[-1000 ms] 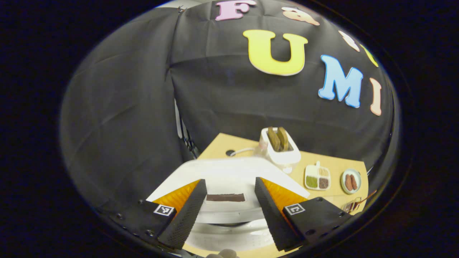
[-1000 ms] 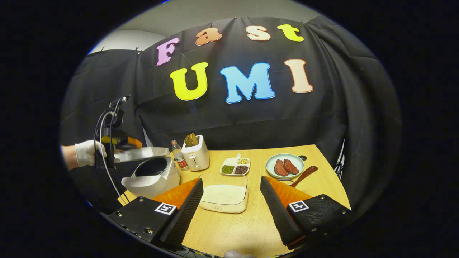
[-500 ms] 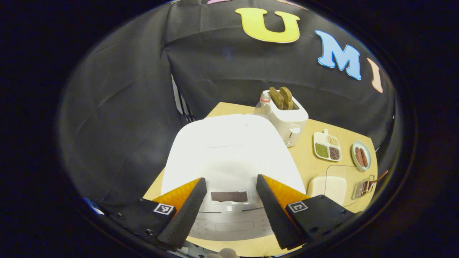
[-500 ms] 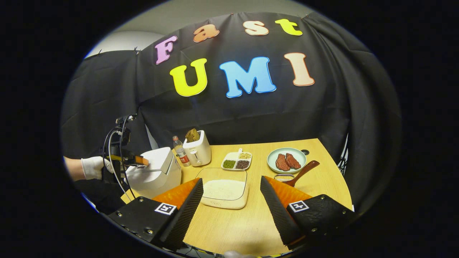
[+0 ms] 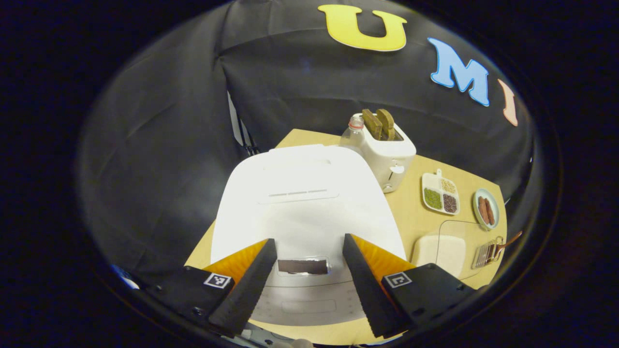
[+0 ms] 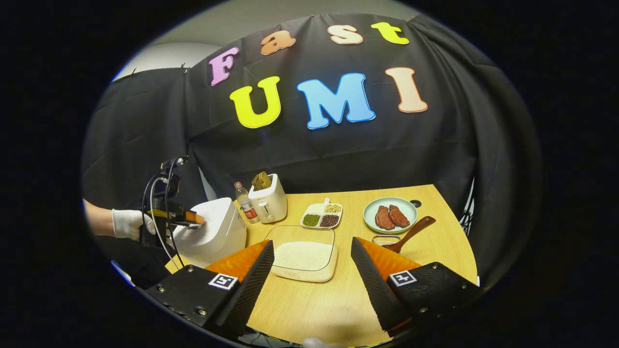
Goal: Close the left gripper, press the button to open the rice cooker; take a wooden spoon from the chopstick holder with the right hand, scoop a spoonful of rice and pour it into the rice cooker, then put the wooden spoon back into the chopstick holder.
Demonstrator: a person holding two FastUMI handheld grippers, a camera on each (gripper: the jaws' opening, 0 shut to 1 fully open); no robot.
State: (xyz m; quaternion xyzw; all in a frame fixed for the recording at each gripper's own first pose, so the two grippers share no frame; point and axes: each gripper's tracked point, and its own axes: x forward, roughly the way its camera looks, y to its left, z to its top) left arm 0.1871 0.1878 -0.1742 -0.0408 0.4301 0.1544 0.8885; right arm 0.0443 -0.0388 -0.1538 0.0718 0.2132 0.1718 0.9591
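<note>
The white rice cooker stands with its lid down at the table's left end. My left gripper hovers open over the lid's front, its fingers either side of a dark rectangular panel. In the right gripper view a gloved hand holds that left gripper against the top of the rice cooker. My right gripper is open with nothing in it, above the table before a clear container of rice. The wooden spoon leans in the wire chopstick holder.
A white toaster with bread and a small bottle stand behind the cooker. A divided dish of beans and a plate of meat sit at the back of the wooden table.
The rice cooker's lid, raised a second ago with the inner pot showing, has come down shut under my left gripper. My right gripper has barely moved.
</note>
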